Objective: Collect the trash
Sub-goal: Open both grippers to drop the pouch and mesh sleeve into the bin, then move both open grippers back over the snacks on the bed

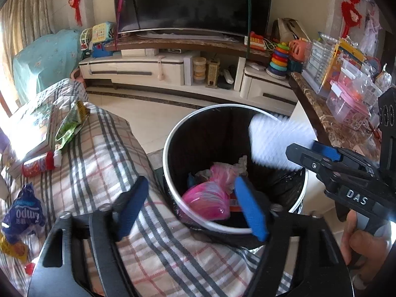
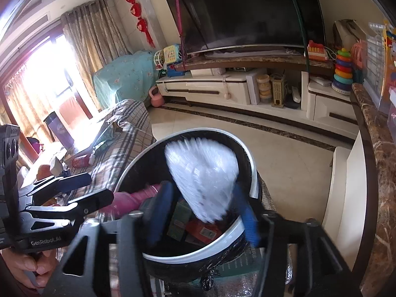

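The bin (image 1: 235, 168) takes up the middle of both frames, butted against the plaid bed (image 1: 104, 148) on the left, with a pink bag (image 1: 210, 198) and other junk already inside and a blurry white wrapper (image 2: 203, 175) dropping in from the right gripper (image 2: 203, 212), whose pads stand apart with nothing pinched. Left gripper (image 1: 193, 208) is apart and empty too, low centre over the near rim. There's still a green wrapper (image 1: 71, 123), a blue pack (image 1: 22, 212) and a small red bottle (image 1: 39, 165) on the bed at the left, and my worry is that wrapper's so light it could catch the rim or a pad and flop onto the floor.
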